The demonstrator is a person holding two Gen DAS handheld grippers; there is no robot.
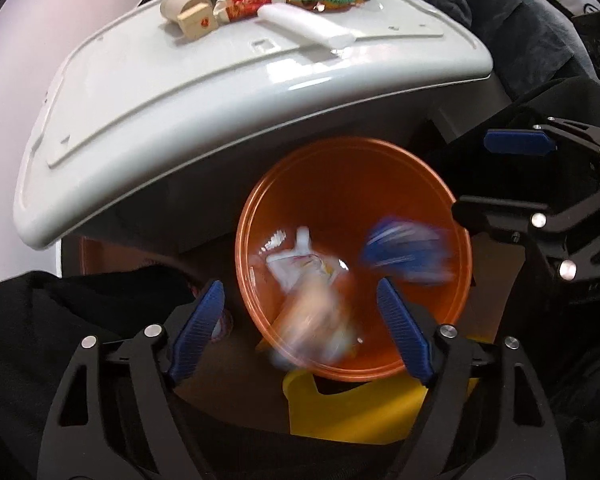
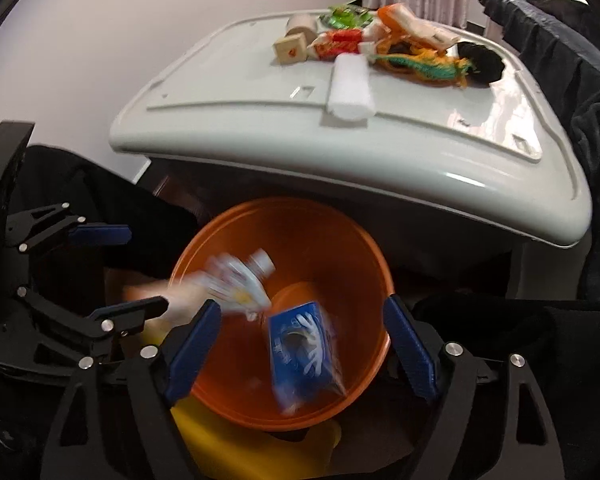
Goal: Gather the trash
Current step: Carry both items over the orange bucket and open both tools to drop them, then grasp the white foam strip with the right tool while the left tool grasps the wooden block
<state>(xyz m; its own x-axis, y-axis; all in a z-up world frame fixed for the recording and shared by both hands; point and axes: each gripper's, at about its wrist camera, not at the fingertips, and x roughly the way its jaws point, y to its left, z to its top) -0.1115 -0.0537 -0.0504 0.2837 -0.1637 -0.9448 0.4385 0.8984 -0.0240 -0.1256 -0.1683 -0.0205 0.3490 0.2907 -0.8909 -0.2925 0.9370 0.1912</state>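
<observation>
An orange bin stands on the floor in front of a white table. My left gripper is open above its near rim; a blurred white and peach wrapper is in the air below it, over the bin. My right gripper is open over the bin, and a blurred blue wrapper is in the air beneath it. Each gripper shows in the other's view, the right and the left, both open.
The white table holds a wooden box, a red and white packet, a white foam block, green wrappers and orange and teal string. A yellow object lies below the bin. Dark clothing hangs at the right.
</observation>
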